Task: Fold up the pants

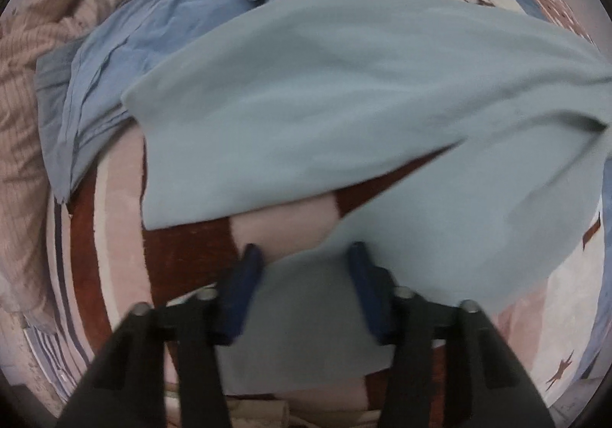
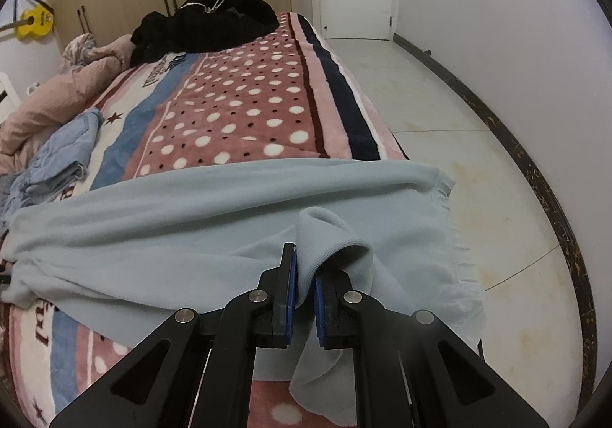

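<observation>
Light blue fleece pants (image 2: 191,221) lie spread across the near end of the bed, one end hanging past the mattress edge. My right gripper (image 2: 306,267) is shut on a raised fold of them near that end. In the left wrist view the same pants (image 1: 344,83) fill the middle. My left gripper (image 1: 303,254) points down at the bed. Its blue pads (image 1: 248,267) stand apart, with a flat corner of the pants lying between them, not visibly pinched.
The patterned bed blanket (image 2: 237,110) lies under everything. Folded blue denim garments (image 1: 153,26) sit beside the pants, and a pink duvet (image 2: 65,91) is bunched at the left. A black clothing heap (image 2: 214,18) lies at the far end. Tiled floor (image 2: 459,103) runs along the right.
</observation>
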A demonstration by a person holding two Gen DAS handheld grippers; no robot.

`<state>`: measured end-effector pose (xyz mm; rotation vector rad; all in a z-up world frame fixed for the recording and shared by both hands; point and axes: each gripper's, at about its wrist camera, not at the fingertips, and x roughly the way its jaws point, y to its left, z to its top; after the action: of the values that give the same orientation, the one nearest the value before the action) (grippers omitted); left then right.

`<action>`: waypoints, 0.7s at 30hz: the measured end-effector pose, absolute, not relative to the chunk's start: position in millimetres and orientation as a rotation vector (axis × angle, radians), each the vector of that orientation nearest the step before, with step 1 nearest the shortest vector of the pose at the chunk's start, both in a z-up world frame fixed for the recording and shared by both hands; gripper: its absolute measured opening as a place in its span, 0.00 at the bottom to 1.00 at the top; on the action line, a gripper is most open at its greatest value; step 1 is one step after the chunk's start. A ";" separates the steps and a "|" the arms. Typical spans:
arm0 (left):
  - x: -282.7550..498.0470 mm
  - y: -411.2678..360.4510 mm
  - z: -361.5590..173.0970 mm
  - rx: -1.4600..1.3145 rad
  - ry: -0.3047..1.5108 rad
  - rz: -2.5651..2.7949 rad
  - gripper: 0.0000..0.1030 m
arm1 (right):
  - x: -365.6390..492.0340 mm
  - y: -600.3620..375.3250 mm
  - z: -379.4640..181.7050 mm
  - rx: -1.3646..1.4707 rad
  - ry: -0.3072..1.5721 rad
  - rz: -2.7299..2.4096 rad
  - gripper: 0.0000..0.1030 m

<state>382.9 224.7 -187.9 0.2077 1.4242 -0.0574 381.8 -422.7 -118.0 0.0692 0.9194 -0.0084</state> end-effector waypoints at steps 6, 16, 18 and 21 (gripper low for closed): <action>363.5 182.8 -186.3 0.381 1.383 -0.015 0.03 | 379.6 -421.5 -116.6 0.082 0.915 0.001 0.03; 357.8 188.1 -110.0 0.326 1.178 0.086 0.03 | 360.2 -430.6 -87.7 0.127 0.840 0.024 0.03; 362.1 190.4 -99.7 0.329 1.155 0.105 0.03 | 357.1 -432.6 -81.8 0.128 0.827 0.023 0.03; 373.2 197.5 -94.9 0.326 1.139 0.139 0.03 | 358.0 -433.2 -81.7 0.114 0.842 0.032 0.05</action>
<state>373.2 197.5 -94.9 0.3262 1.1390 0.1388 358.0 -433.2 -81.7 0.1139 0.8421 0.0323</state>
